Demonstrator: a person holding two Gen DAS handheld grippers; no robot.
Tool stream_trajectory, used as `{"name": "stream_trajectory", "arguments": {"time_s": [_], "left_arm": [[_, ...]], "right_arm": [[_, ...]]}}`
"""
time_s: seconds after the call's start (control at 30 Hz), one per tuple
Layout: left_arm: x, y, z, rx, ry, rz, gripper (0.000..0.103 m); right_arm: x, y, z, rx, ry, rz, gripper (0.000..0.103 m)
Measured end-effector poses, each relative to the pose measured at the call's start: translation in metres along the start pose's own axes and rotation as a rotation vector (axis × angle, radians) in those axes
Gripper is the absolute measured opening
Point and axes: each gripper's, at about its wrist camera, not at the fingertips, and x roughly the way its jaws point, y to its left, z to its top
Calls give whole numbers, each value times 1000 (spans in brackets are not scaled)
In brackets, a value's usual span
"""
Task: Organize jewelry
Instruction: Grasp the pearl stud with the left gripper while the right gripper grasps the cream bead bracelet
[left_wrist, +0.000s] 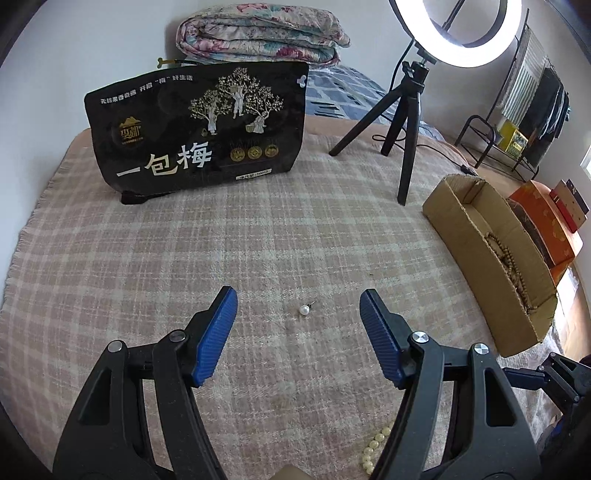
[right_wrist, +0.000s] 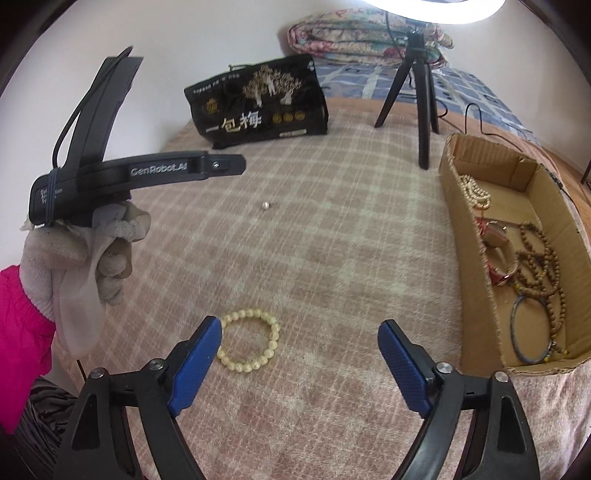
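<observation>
Checked pink blanket (left_wrist: 221, 258) covers the bed I am working over, with a black snack bag (left_wrist: 199, 129) and a tripod (left_wrist: 402, 122) at the far side. To my right sits the cardboard box (right_wrist: 469, 266), already holding brown bead strings (right_wrist: 543, 266), a pale strand, a red piece and a thin bangle (right_wrist: 532, 332). Two pieces lie loose on the blanket, so I judge the sorting well along but not finished. My right gripper (right_wrist: 299, 328) is spread wide and empty, its left pad just beside the cream bracelet (right_wrist: 249, 341). My left gripper (left_wrist: 299, 295) is also wide and empty, with the pearl earring (left_wrist: 304, 308) lying between its tips. Next I would shift right onto the bracelet, pinch one side, then carry it to the box. The earring needs a low, careful close; it is small and may roll.
</observation>
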Motion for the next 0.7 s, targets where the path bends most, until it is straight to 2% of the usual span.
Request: {"name": "stream_trajectory", "arguments": {"time_s": [0.37,0.43,0.67,0.7], "left_arm": [[36,-7,-4,58,51,5,65],[42,-8,-6,68,60,11,57],[54,-9,-11,96,65,16,54],[56,-10,-12,101,68,19,47]], "right_arm": [[24,9,-9,-12,68,35,71],[27,12,-9,-19,75,36,70],[37,14,-10,-22,99,37,63],[39,14,-10,-22,100,38,60]]}}
